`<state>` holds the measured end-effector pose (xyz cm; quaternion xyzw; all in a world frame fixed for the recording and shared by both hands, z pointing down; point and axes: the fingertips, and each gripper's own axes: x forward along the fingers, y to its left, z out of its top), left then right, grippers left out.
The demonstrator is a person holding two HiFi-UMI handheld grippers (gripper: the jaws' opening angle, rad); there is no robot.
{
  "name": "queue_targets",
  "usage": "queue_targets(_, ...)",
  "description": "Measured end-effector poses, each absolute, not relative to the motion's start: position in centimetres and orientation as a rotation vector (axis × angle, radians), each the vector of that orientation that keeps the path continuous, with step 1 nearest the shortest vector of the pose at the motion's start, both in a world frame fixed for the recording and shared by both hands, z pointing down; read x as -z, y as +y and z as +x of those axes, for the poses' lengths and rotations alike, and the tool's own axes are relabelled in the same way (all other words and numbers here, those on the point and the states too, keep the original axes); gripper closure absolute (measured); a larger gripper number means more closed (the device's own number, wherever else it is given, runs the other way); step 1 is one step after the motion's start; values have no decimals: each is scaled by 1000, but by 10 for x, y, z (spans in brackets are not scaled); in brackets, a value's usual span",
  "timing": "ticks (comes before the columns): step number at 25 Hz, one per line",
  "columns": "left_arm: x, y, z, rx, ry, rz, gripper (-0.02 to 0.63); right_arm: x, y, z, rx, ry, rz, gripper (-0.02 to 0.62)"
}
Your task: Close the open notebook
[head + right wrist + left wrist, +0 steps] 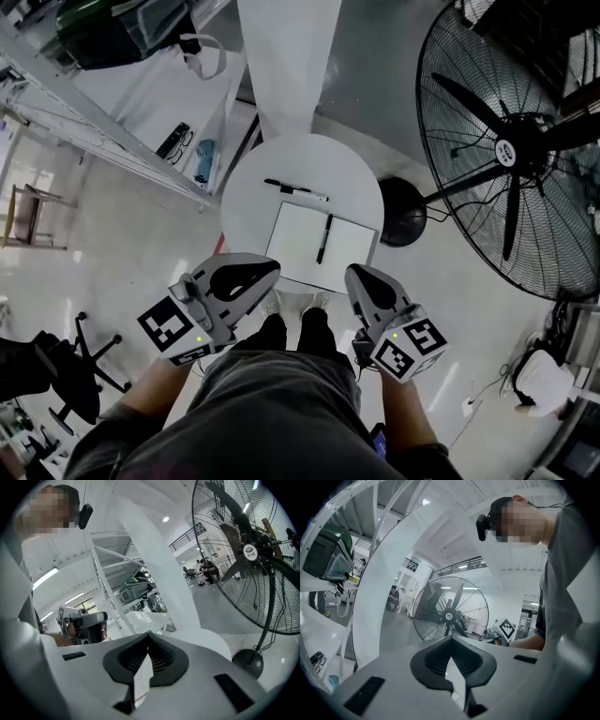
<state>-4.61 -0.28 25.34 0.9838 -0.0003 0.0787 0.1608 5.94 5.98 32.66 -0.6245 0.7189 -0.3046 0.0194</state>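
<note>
The open notebook (298, 242) lies flat on the round white table (246, 192), at the table's 6 o'clock edge, nearest the person. A black pen (324, 238) rests on it, running 12 to 6 along or just beside the centre fold. A second marker (296, 190) lies on the table at the notebook's 12 o'clock.

The left gripper (269, 269) hovers at the notebook's 7 o'clock and the right gripper (355, 275) at its 5 o'clock. Both sets of jaws are pressed together with nothing between them. A large floor fan (511, 150) stands at the table's 3 o'clock.

The main risk is probably the pen. Folding a page over it would trap it, leaving the cover propped up, or flick it off the table. A sideways nudge from closed jaws could also slide the notebook off the near edge.
</note>
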Motion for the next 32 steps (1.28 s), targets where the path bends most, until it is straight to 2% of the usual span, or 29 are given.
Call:
queue_targets(20,-316,3,46,-460,-11,2725,594,-413,65,145,1154,2153,-1918,578)
queue_targets(32,-366,14,77,-593,36,2673,594,-485,85,173,1317,2033,-1933,578)
